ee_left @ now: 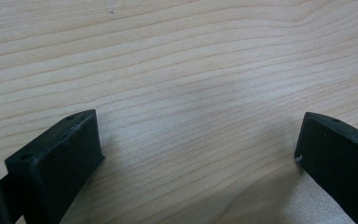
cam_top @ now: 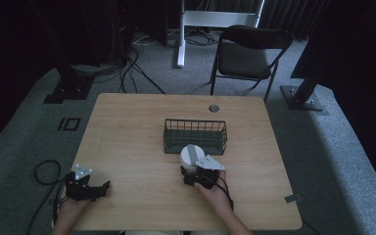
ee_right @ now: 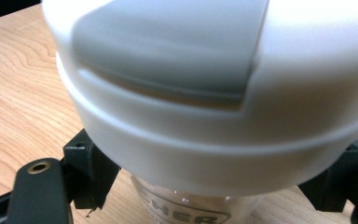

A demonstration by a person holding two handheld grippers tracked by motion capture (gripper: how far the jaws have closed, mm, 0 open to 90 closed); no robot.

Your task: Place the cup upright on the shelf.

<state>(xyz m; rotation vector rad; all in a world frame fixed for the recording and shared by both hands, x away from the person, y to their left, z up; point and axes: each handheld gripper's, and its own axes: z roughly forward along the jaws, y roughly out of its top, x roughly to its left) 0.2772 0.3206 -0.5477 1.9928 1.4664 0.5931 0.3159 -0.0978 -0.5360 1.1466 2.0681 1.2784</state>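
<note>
Right gripper [cam_top: 194,172] clamped on jar [cam_top: 192,156], jaws either side of clear body just under white lid [ee_right: 177,93] with grey flap. Jar sits just in front of wire basket [cam_top: 195,136], near its middle, close to front wall. Likely step: lift jar into basket. Do well: keep grip below lid rim so jar cannot slip down; raise straight up until base clears front wall; keep jar upright; lower inside basket before releasing. Left gripper [cam_top: 89,188] spread wide, empty, over bare table [ee_left: 177,70], well left of basket.
</note>
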